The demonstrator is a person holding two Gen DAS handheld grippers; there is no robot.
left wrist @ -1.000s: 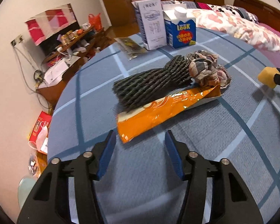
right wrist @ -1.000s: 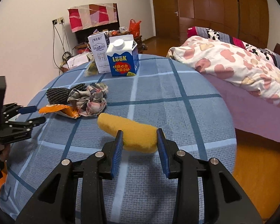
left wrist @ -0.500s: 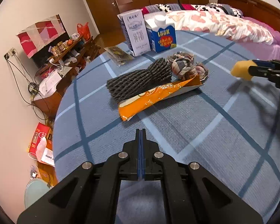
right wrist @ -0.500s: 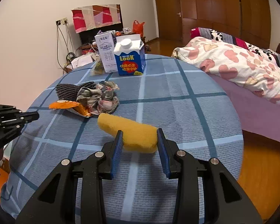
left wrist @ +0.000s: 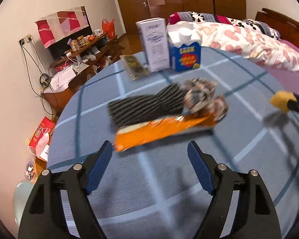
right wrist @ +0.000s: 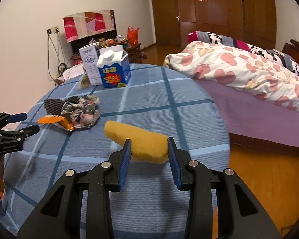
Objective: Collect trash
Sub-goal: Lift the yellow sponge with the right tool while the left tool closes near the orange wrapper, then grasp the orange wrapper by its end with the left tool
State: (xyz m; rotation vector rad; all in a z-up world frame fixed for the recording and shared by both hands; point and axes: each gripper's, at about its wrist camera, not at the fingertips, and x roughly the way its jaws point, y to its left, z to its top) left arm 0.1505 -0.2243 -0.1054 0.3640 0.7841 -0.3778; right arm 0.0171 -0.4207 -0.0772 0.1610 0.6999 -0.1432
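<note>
An orange snack wrapper (left wrist: 161, 130) lies on the round table with the blue checked cloth (left wrist: 149, 179), beside a dark striped net sleeve (left wrist: 147, 107) and a crumpled patterned cloth (left wrist: 203, 97). My left gripper (left wrist: 149, 163) is open and empty, just short of the wrapper's near end. My right gripper (right wrist: 149, 157) is shut on a yellow sponge (right wrist: 137, 141), held above the table's right side. The sponge also shows in the left wrist view (left wrist: 281, 102). The wrapper (right wrist: 55, 120) and left gripper (right wrist: 20, 123) show in the right wrist view.
A white carton (left wrist: 153, 43), a blue milk carton (left wrist: 185, 51) and a small clear packet (left wrist: 133, 67) stand at the table's far edge. A bed with a heart-print quilt (right wrist: 249, 73) lies to the right. A cluttered cabinet (left wrist: 75, 55) stands by the left wall.
My left gripper was open, shut half a second ago, and is open again, nearer the wrapper. My right gripper still holds the sponge and has shifted little.
</note>
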